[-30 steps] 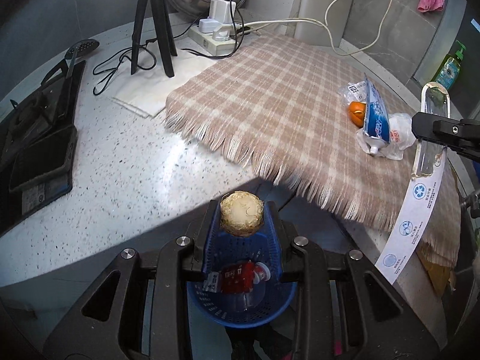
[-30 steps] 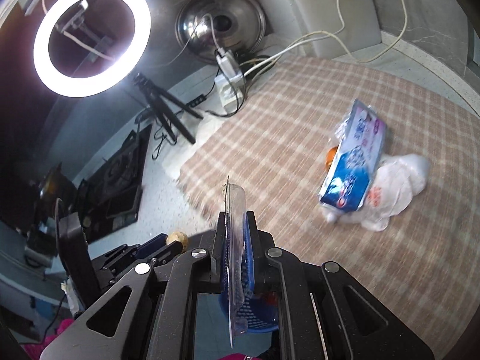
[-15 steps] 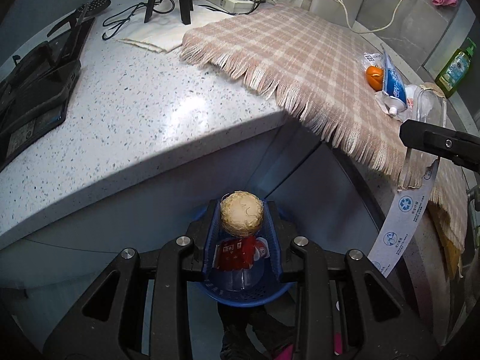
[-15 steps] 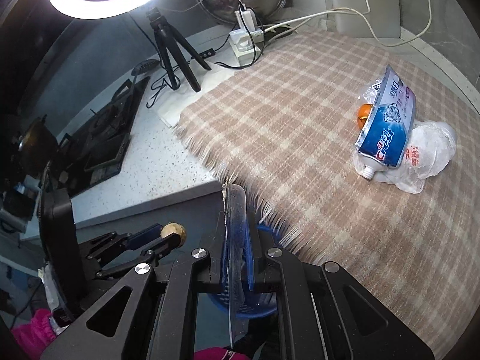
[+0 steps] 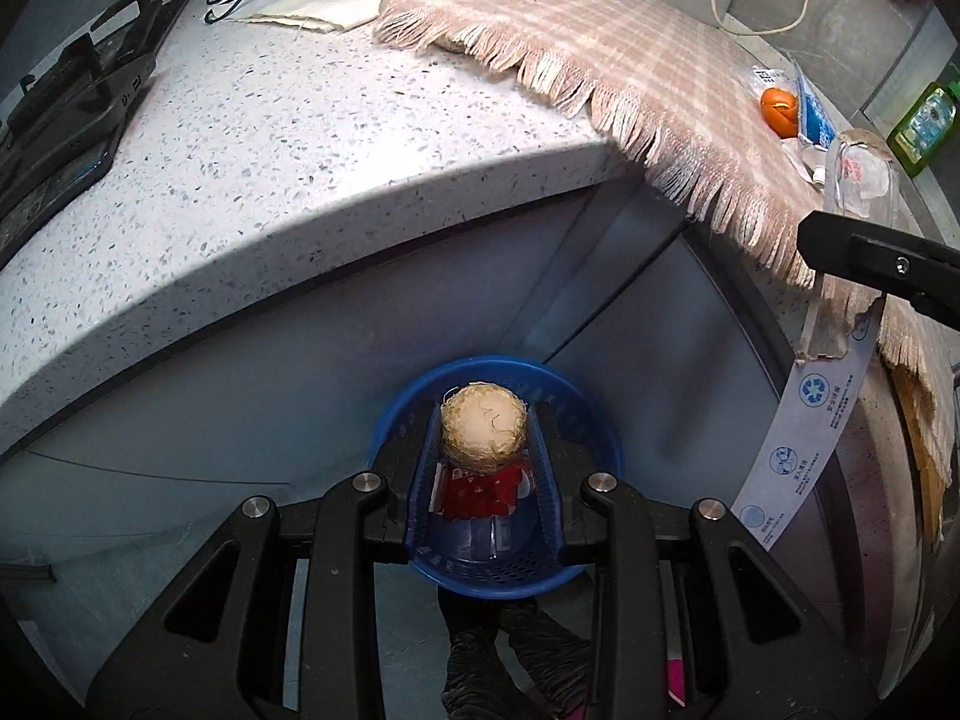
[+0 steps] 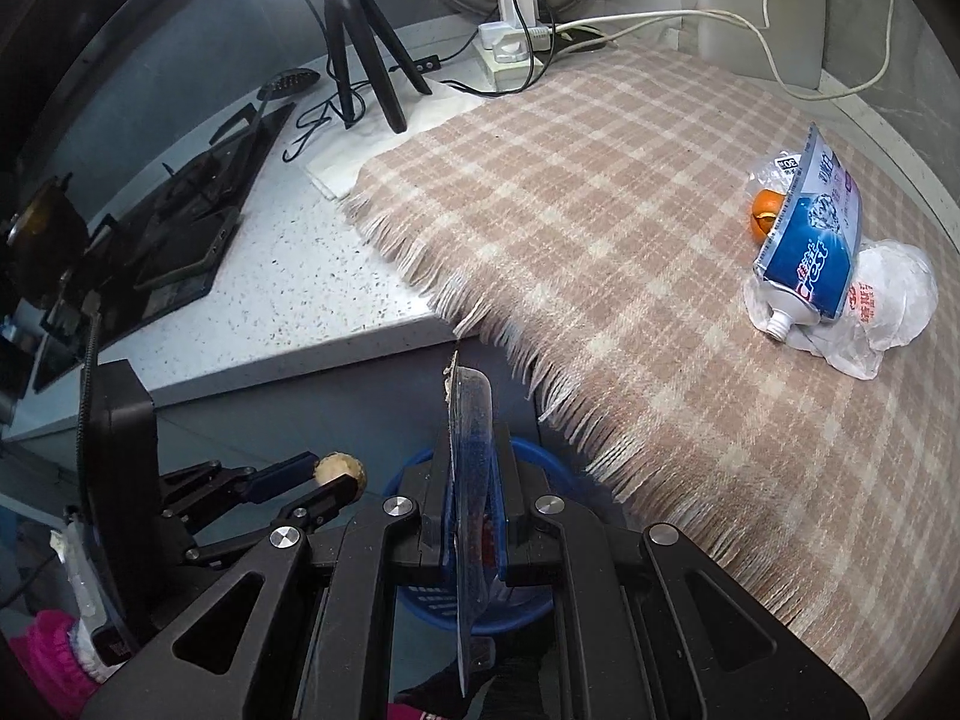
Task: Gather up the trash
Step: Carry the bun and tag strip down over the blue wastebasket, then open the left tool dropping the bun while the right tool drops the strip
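- Basket [image 5: 603, 450] — blue plastic, walls perforated with small holes.
- Fibrous ball [image 5: 483, 433] — pale tan, straw-coloured strands over it.
- Wrapper [image 5: 480, 489] in the basket — red with small white print.
- Left gripper [image 5: 483, 438] — black, silver screw heads.
- Right gripper [image 6: 471, 450] — black, silver screw heads.
- Plastic blister pack [image 6: 470, 438] — clear, backing strip white with blue round symbols.
- Tablecloth [image 6: 600, 228] — beige and cream plaid, pale fringe.
- Countertop [image 5: 288, 138] — white, dark speckles.
- Toothpaste tube [image 6: 807, 252] — blue and white, red lettering.
- Orange peel [image 6: 765, 213] — bright orange.
- Plastic bag [image 6: 894, 294] — translucent white, red print.
- Tripod [image 6: 360, 54] — black.
- Bottle [image 5: 924, 120] — green.
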Motion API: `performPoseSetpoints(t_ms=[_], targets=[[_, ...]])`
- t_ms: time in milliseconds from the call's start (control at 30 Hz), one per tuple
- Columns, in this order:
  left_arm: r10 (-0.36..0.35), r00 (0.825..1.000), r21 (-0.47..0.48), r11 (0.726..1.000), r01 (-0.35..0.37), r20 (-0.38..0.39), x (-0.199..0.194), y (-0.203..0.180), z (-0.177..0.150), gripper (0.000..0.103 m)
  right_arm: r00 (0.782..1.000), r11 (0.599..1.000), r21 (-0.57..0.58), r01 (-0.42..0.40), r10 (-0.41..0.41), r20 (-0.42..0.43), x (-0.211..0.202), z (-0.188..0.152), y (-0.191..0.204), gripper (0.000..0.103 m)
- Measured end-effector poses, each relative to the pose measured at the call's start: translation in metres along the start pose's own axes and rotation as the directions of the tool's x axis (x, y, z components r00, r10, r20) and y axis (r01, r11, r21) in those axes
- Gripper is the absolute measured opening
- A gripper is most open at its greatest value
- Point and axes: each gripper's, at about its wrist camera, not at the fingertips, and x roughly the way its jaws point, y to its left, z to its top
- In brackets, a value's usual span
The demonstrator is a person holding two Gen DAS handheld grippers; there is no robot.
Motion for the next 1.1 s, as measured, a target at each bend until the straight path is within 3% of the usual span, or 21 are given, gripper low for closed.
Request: performPoseSetpoints(t_ms=[867,1000,1100], targets=[[0.016,0.999,0.01,1.0,-0.015,-0.029,0.013,0.002,0.007,0.03,0.999,0.999,-0.007,0.035,-0.035,-0.018,0.017,0.008,0.004,0.009],[0.018,0.999,0.01,1.0,-0.018,-0.028,0.016,0.001,0.007,0.048,0.999,0.999,-0.009,0.034,-0.035,-0.039,0.022,0.007,0.004,0.009],[0.02,0.999,0.01,1.0,-0.02,-0.027,0.016,0.003,0.006,0.048,0.998,0.999,-0.005,0.035,-0.035,-0.051,0.024,0.006,0.004,0.019]])
